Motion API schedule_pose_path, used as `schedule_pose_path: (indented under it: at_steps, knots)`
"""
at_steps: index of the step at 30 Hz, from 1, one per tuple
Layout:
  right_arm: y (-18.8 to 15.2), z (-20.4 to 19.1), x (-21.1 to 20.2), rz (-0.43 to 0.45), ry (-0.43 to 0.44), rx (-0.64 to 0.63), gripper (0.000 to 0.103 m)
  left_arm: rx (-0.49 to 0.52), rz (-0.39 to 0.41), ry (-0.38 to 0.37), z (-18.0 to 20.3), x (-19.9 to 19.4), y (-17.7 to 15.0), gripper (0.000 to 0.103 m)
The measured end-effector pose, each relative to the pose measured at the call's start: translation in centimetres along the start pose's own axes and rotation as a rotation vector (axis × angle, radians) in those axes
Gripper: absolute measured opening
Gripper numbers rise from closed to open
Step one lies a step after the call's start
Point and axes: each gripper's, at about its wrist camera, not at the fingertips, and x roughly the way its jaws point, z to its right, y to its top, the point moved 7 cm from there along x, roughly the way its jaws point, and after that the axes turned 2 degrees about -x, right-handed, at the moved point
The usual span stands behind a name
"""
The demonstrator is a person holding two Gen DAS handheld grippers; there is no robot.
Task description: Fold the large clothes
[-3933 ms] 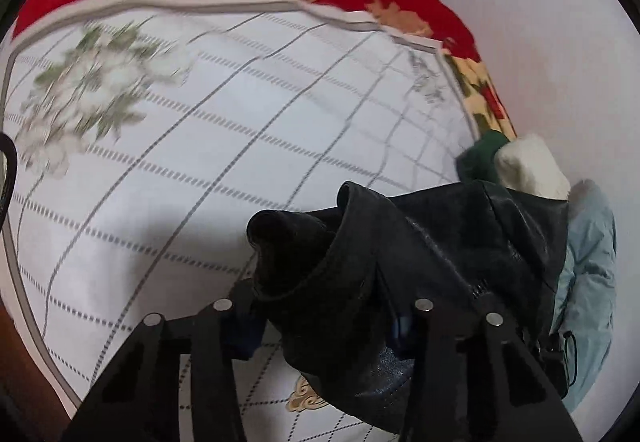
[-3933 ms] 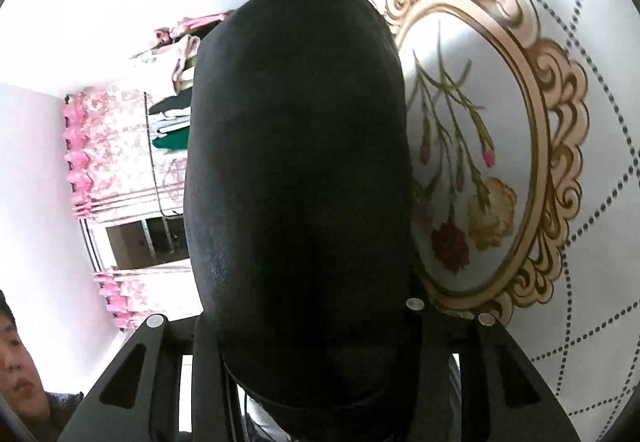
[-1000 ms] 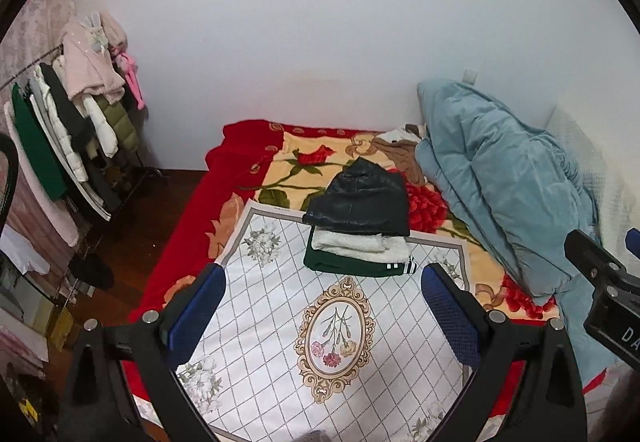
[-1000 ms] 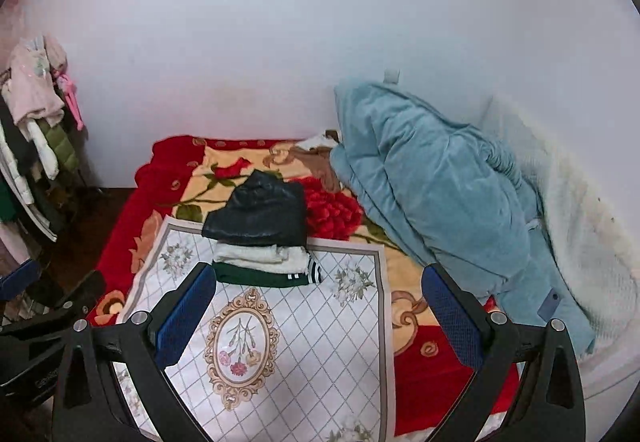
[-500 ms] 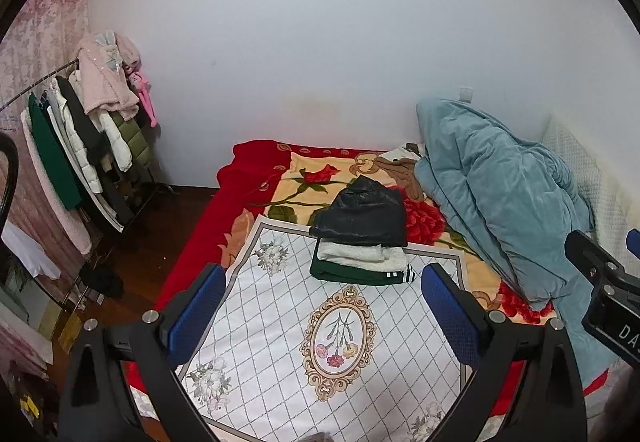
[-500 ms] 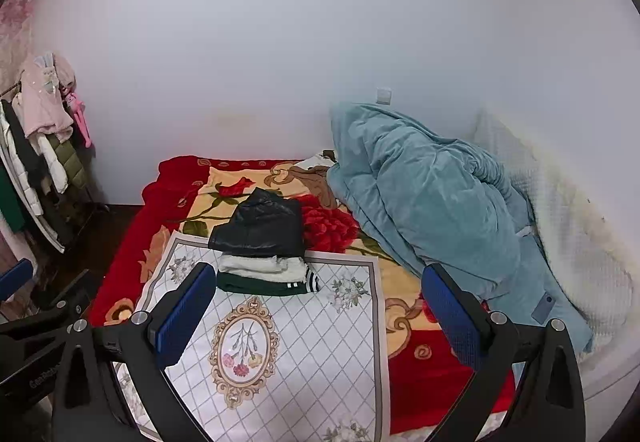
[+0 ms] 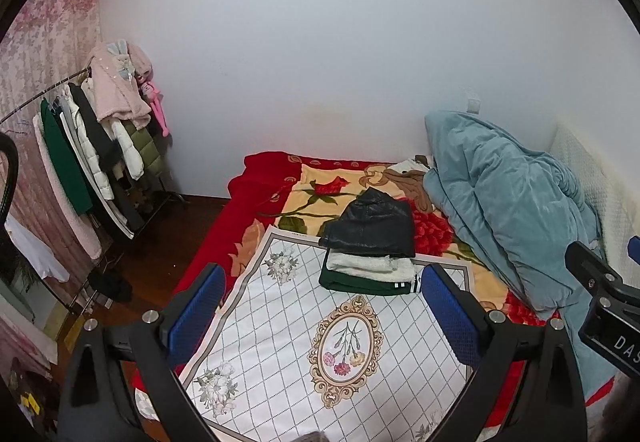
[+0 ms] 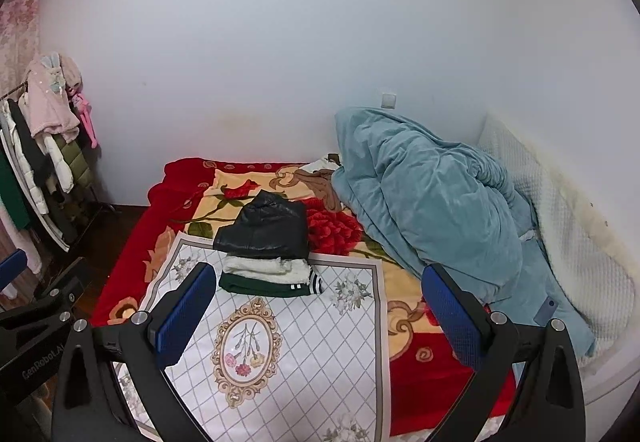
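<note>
Both grippers are held high above the bed [image 7: 224, 226], well apart from the clothes. The left gripper [image 7: 320, 318] is spread wide, its blue pads [image 7: 196, 306] empty; the right gripper [image 8: 316, 314] is likewise spread wide with nothing between its pads [image 8: 452, 322]. Part of the right gripper is seen at the right edge of the left view, and part of the left one at the left edge of the right view.

The folded clothes are stacked in one pile — a black jacket [image 7: 374, 226] on top, a white garment [image 7: 368, 266] under it, a green garment [image 7: 360, 284] at the bottom. The pile lies at the far edge of a white checked sheet [image 7: 280, 326], which is spread over a red flowered blanket [image 8: 424, 374]. An oval flower medallion [image 7: 346, 346] is printed on the sheet, just in front of the pile.

A blue quilt [image 8: 432, 210] is heaped at the right side of the bed, against a white wall [image 8: 280, 42]. To the left, on the floor side, a rack [image 7: 92, 146] hung with coats is seen.
</note>
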Motion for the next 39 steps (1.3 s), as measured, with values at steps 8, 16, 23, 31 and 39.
schedule_pose_path:
  at_steps: [8, 16, 23, 31, 39]
  knots:
    - [0.1, 0.1, 0.2, -0.005, 0.006, -0.004, 0.103, -0.008, 0.003, -0.002, 0.0, -0.2, 0.1, 0.1]
    - [0.2, 0.1, 0.4, -0.007, 0.011, -0.013, 0.103, -0.015, 0.008, 0.002, 0.1, -0.4, 0.2, 0.1]
    - [0.3, -0.1, 0.9, -0.01, 0.027, -0.024, 0.103, -0.022, 0.006, 0.001, 0.2, -0.7, 0.4, 0.1]
    - [0.4, -0.1, 1.2, -0.01, 0.032, -0.03, 0.103, -0.028, 0.001, -0.002, 0.3, -0.8, 0.6, 0.1]
    - [0.4, -0.1, 1.2, -0.011, 0.033, -0.031, 0.103, -0.028, 0.002, -0.007, 0.4, -1.1, 0.9, 0.1]
